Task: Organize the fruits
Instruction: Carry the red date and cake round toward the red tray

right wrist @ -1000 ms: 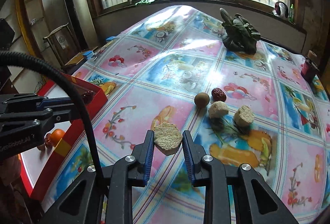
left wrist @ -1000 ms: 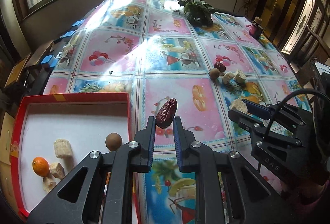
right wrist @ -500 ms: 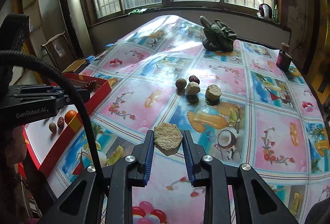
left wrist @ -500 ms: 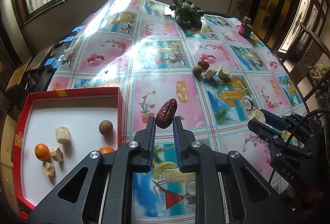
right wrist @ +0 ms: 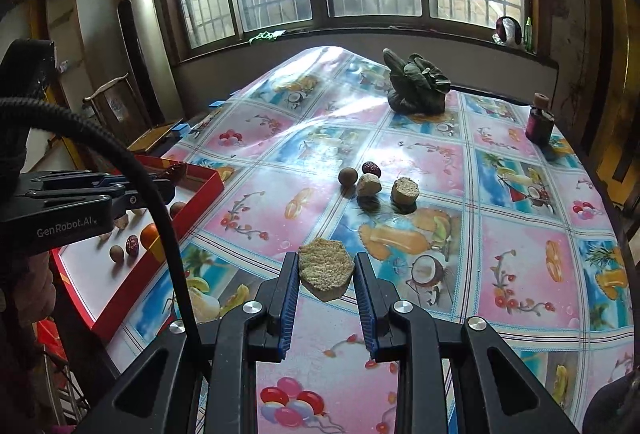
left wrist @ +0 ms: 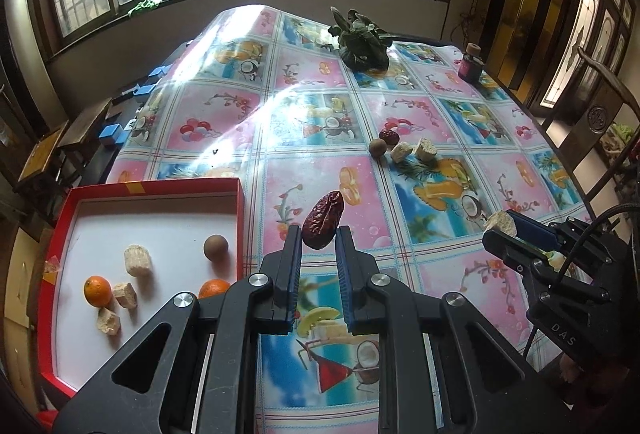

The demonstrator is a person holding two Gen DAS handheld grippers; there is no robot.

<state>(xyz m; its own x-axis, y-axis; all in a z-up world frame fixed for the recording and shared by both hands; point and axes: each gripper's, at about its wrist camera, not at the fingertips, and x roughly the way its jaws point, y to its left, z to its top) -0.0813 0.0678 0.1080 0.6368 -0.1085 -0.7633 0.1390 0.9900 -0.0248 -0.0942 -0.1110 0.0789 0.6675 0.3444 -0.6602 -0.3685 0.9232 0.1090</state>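
**Both grippers loaded above the fruit-print bench**

Barred windows run along the far wall, and below them the bench (left wrist: 224, 122) lies under a glossy oilcloth printed with pink and blue fruit squares. From the left wrist view I see my left gripper (left wrist: 318, 254) clamped on a wrinkled dark red dried date (left wrist: 323, 220), held above the cloth just right of the shallow red cardboard tray with a white floor (left wrist: 240, 202). Inside that tray lie two small oranges (left wrist: 97, 291), a round brown longan (left wrist: 216, 246) and three pale crumbly chunks (left wrist: 137, 260); the right wrist view also shows a second date in there (right wrist: 132, 245).

My right gripper (right wrist: 326, 288) is closed on a tan, rough-textured hexagonal chunk (right wrist: 326, 270), held over the near part of the bench, well apart from the tray.

Further out on the cloth sits a small cluster: another brown longan (right wrist: 347, 177), a dark red date (right wrist: 371, 168) and two beige chunks (right wrist: 405, 190), close together. A bundle of dark green leafy vegetable (right wrist: 416, 86) and a small dark red bottle with a cork-coloured cap (right wrist: 539, 120) stand near the far end
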